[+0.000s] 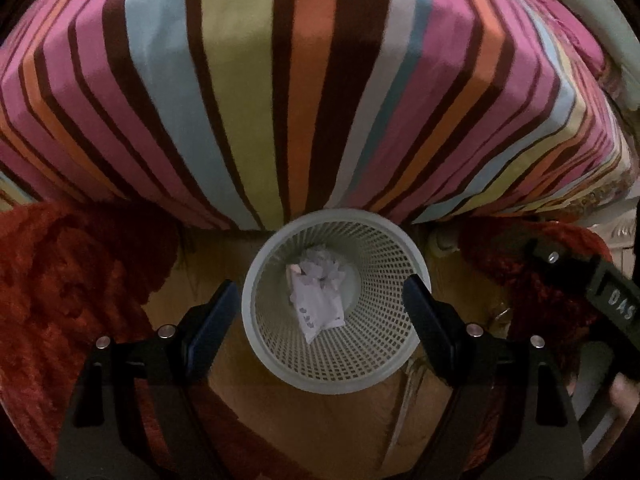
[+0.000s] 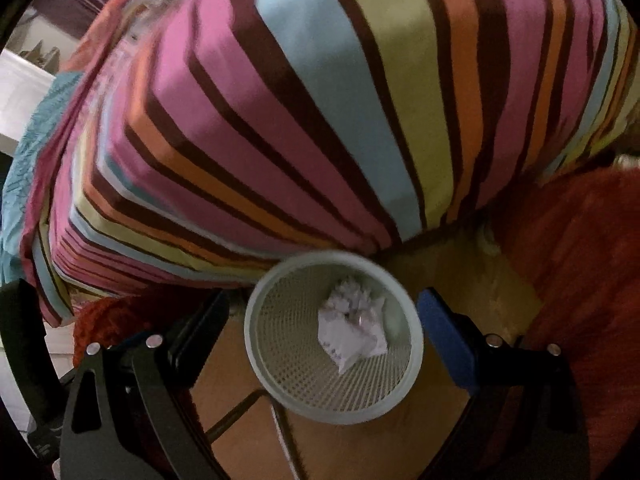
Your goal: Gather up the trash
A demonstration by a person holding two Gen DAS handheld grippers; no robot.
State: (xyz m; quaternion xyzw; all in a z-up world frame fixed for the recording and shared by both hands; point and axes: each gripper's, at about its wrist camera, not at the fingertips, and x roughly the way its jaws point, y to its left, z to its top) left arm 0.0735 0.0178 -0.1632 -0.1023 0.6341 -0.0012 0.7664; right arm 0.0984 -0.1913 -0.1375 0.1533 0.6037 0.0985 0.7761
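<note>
Trash: crumpled paper [image 1: 320,296] lies at the bottom of the mesh bin [image 1: 262,264] on the floor beside the striped bed [image 1: 248,92]. Left gripper [image 1: 322,308] jaws wide apart, empty.

Right wrist view: same paper [image 2: 352,330], right gripper [image 2: 326,322] jaws spread, empty. Deposit looks done; no loose trash visible.

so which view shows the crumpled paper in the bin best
The left wrist view: the crumpled paper lies sharp and nearly centred at the bottom of the mesh bin, printed marks visible. The right wrist view shows the same paper, but blurrier and off to one side.
</note>
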